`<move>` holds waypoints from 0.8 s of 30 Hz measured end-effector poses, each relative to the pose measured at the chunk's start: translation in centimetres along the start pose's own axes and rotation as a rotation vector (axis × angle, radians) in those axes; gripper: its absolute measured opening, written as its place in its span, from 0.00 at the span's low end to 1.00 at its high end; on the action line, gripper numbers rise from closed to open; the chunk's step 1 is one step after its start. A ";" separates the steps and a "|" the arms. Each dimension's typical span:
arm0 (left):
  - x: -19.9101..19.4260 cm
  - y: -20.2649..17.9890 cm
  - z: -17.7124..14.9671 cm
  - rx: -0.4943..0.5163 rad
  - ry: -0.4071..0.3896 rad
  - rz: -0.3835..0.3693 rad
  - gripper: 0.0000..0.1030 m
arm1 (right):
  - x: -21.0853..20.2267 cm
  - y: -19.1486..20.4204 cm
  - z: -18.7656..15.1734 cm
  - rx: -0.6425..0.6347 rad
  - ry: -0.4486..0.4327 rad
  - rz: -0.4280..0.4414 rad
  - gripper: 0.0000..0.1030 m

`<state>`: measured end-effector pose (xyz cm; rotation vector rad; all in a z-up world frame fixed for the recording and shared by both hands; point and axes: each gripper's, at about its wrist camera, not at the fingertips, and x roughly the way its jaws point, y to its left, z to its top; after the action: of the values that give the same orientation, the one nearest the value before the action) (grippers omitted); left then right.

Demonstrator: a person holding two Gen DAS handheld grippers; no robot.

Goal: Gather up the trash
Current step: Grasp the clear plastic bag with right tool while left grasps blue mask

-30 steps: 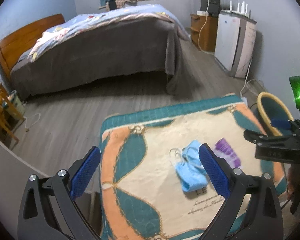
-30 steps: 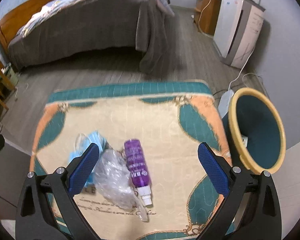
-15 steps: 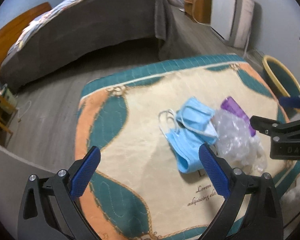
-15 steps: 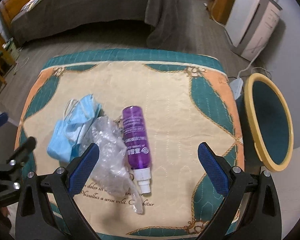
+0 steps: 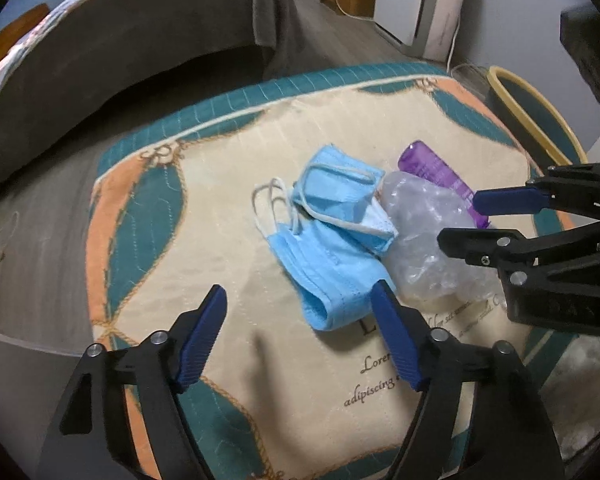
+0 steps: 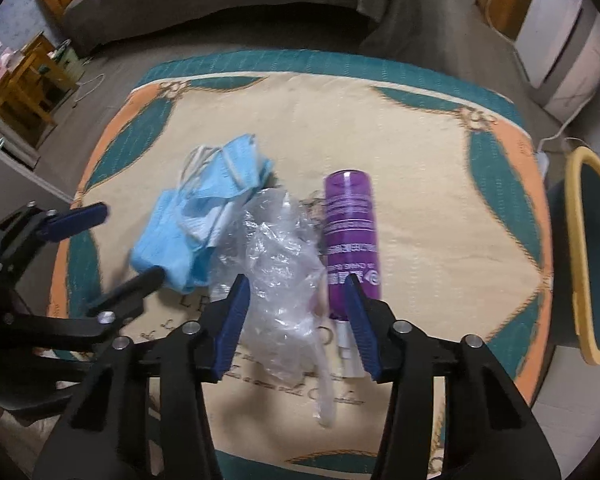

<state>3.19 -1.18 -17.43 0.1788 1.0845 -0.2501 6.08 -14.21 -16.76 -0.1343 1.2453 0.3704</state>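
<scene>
Both claws are seen narrowing over trash at frame centre: right claw (image 6: 296, 300) around crinkled plastic wrap (image 6: 280, 264), nothing gripped; left claw (image 5: 300, 320) near blue masks (image 5: 332, 240). Purple bottle (image 6: 350, 232) could be nudged w/ the wrap.

Bed w/ dark grey cover (image 6: 204, 4) across top of frame. Wooden nightstand (image 6: 28, 80) upper left. White appliance (image 6: 564, 60) upper right, w/ wooden cabinet (image 6: 504, 8) behind it. Patterned cloth (image 6: 420, 184) fills centre.

Mat (image 5: 260, 344) print: "Lorem", "adipiscing". Purple bottle (image 6: 351, 232) label: white text, unreadable.
</scene>
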 end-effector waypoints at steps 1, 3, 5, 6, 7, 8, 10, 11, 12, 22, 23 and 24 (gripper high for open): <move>0.3 -0.1 -0.1 0.001 0.005 -0.006 0.70 | 0.3 0.2 0.0 -0.012 0.013 0.000 0.44; 0.6 -0.1 -0.2 -0.001 0.012 -0.023 0.64 | 1.0 0.3 -0.2 -0.016 0.048 0.003 0.39; 0.9 -0.2 -0.2 -0.002 0.018 -0.053 0.54 | 1.6 0.1 -0.3 0.006 0.075 0.017 0.36; 1.0 -0.3 -0.2 -0.002 0.021 -0.065 0.48 | 1.6 0.0 -0.3 0.013 0.077 0.023 0.35; 1.1 -0.4 -0.3 0.002 0.027 -0.079 0.40 | 1.7 -0.1 -0.2 0.020 0.080 0.033 0.32; 1.2 -0.6 -0.4 0.006 0.034 -0.097 0.35 | 1.8 -0.1 -0.2 0.026 0.082 0.040 0.32; 1.3 -1.2 -0.5 0.022 0.047 -0.122 0.19 | 1.7 0.0 -0.1 0.027 0.079 0.041 0.30; 1.3 -1.4 -0.6 0.034 0.051 -0.128 0.18 | 1.6 0.0 0.0 0.027 0.075 0.042 0.30; 1.2 -1.6 -0.6 0.044 0.053 -0.124 0.17 | 1.4 0.0 0.0 0.026 0.070 0.044 0.30; -2.2 -0.2 -0.7 -0.004 0.004 -0.073 0.14 | -1.0 -0.5 0.0 0.035 0.014 0.030 0.29; -2.9 0.0 -0.5 -0.016 -0.013 -0.065 0.14 | -1.4 -0.6 0.0 0.038 0.004 0.026 0.29; -3.5 0.2 -0.4 -0.026 -0.028 -0.059 0.14 | -1.7 -0.6 0.1 0.042 -0.006 0.022 0.29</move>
<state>1.42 -0.48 -14.52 0.1194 1.0662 -0.2908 5.89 -15.09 -15.16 -0.0836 1.2490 0.3628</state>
